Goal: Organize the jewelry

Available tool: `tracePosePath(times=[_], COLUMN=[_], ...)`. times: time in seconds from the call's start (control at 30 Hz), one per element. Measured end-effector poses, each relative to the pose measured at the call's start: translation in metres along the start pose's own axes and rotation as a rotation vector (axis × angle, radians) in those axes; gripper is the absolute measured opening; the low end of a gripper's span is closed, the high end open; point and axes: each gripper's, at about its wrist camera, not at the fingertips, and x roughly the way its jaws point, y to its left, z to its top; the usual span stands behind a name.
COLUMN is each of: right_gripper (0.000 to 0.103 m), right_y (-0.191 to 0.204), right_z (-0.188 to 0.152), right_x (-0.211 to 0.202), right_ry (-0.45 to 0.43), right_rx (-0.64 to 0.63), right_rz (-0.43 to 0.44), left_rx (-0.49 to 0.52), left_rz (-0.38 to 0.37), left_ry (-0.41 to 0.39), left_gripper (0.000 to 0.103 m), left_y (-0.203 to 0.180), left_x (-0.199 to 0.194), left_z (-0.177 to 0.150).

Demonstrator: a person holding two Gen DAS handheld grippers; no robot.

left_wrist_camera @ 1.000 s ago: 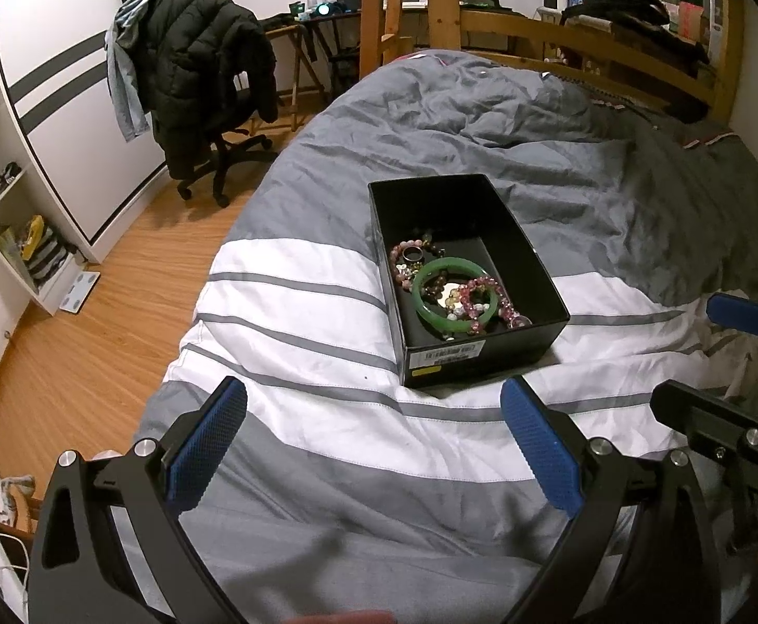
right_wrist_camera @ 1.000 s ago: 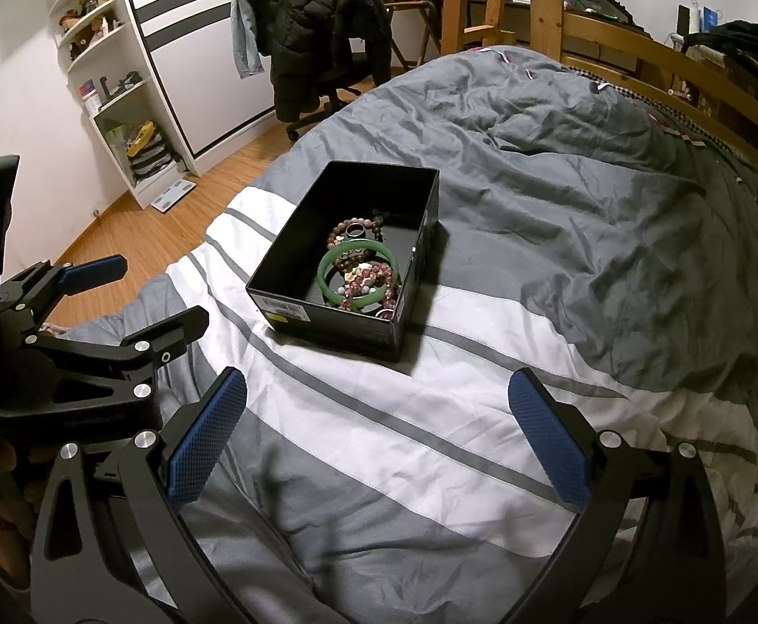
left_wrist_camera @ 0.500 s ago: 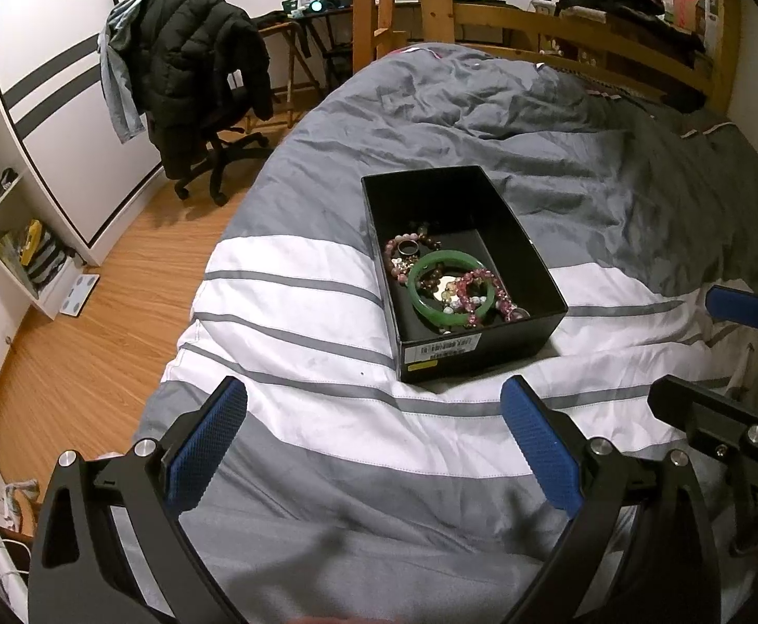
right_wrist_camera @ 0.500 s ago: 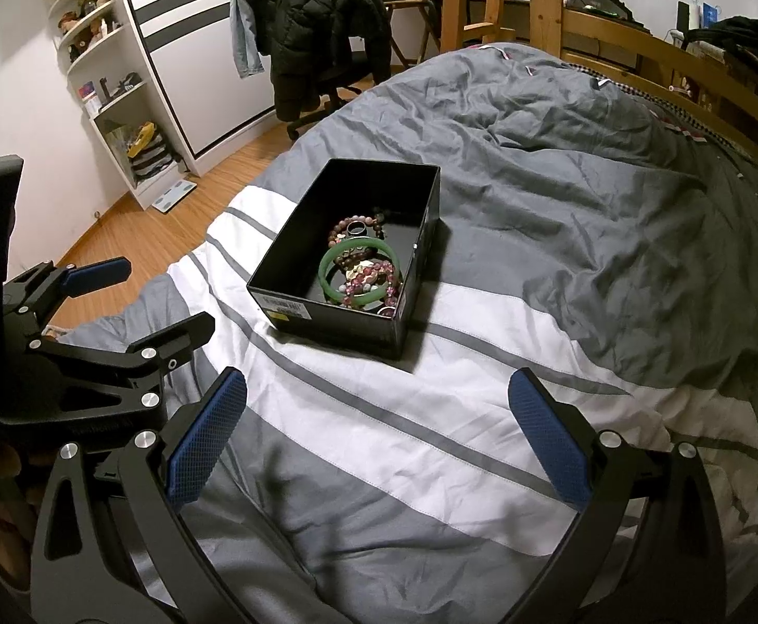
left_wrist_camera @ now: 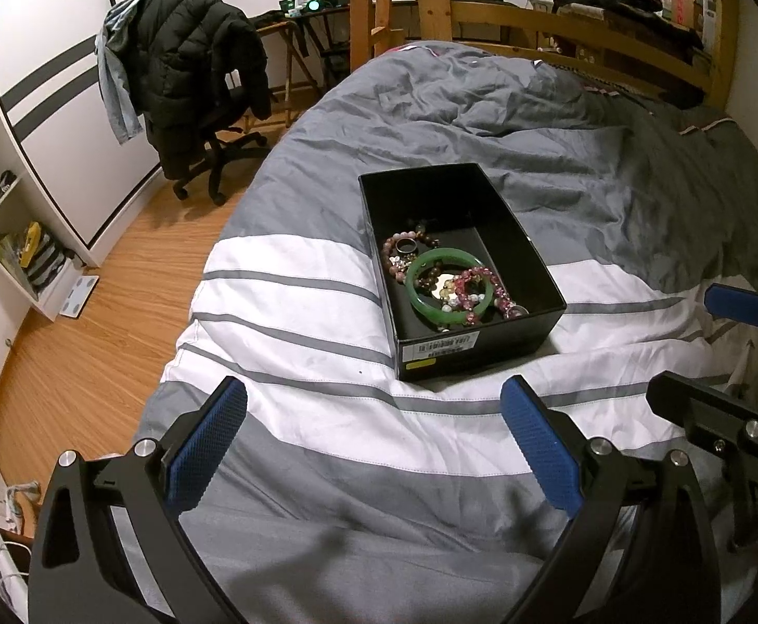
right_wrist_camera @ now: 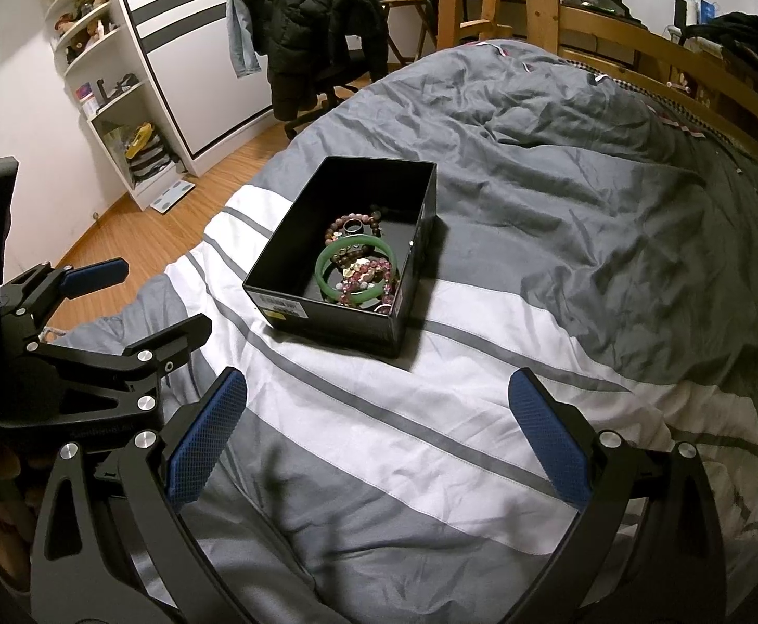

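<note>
**A:** where's the left gripper (left_wrist_camera: 373,439) at?

**B:** jaws spread wide, blue pads (left_wrist_camera: 206,447) well apart, nothing between them. Held level, pointing forward.

**A:** and the right gripper (right_wrist_camera: 377,437)?

**B:** same deal, jaws wide and empty. The two sit side by side, each showing at the edge of the other's view.

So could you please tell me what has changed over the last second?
Very little: the left gripper drifted slightly, so the black box sits marginally higher in its view. Nothing was grasped or released; both grippers stay open, the right gripper too, and the bracelets remain boxed.
</note>
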Motion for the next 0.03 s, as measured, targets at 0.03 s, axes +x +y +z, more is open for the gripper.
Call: tracePosePath(times=[0.03], right_gripper=[0.099], right_y=[0.0000], right_z=[-0.0002], right_x=[0.0000], right_ry=[0.000], right_rx=[0.000], right_rz=[0.000], left_rx=[0.000], left_rz=[-0.001], left_ry=[0.000], left_gripper=[0.097], left_y=[0.0000], left_x=[-0.0001], left_z=[0.0000])
